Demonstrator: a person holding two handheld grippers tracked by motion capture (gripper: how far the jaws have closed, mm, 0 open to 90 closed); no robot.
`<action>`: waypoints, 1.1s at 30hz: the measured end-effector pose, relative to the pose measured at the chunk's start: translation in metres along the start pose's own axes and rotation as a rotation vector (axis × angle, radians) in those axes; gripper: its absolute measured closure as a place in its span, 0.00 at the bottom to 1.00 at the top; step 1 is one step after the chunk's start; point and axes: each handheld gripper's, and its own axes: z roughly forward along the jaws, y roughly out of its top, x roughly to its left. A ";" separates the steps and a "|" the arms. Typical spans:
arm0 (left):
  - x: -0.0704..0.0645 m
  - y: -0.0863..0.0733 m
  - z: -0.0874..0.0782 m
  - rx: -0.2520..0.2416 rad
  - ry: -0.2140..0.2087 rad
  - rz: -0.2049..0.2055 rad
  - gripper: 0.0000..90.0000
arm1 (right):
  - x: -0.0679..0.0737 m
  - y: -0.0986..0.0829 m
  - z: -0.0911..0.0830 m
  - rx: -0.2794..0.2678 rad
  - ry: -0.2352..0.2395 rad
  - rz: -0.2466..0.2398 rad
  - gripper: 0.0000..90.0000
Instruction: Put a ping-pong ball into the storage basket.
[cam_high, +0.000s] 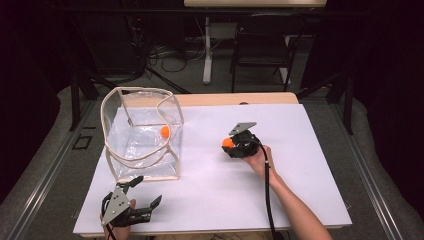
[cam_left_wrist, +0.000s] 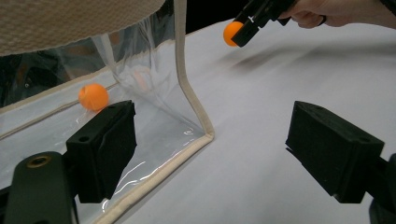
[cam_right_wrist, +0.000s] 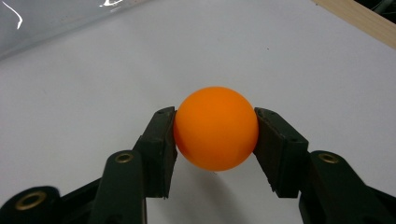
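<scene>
Nearest, at the table's near left edge, the left gripper (cam_high: 145, 192) rests with its jaws spread wide, holding nothing, just near of the clear bag (cam_high: 142, 132). One orange ball (cam_high: 165, 131) lies inside that bag. Right of the bag, around mid-table, the right gripper (cam_high: 228, 143) pinches a second orange ball (cam_right_wrist: 215, 128) between both pads, above the white sheet (cam_high: 300, 150)
</scene>
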 end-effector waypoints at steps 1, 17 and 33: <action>0.000 0.000 0.000 0.001 0.000 0.001 0.17 | 0.001 0.001 -0.001 -0.001 0.001 -0.002 0.56; 0.001 0.000 0.002 0.001 -0.010 -0.004 0.17 | 0.015 0.009 -0.013 -0.036 0.043 -0.040 0.56; 0.001 -0.001 0.002 0.001 -0.012 -0.002 0.17 | 0.031 0.015 -0.018 -0.061 0.089 -0.059 0.56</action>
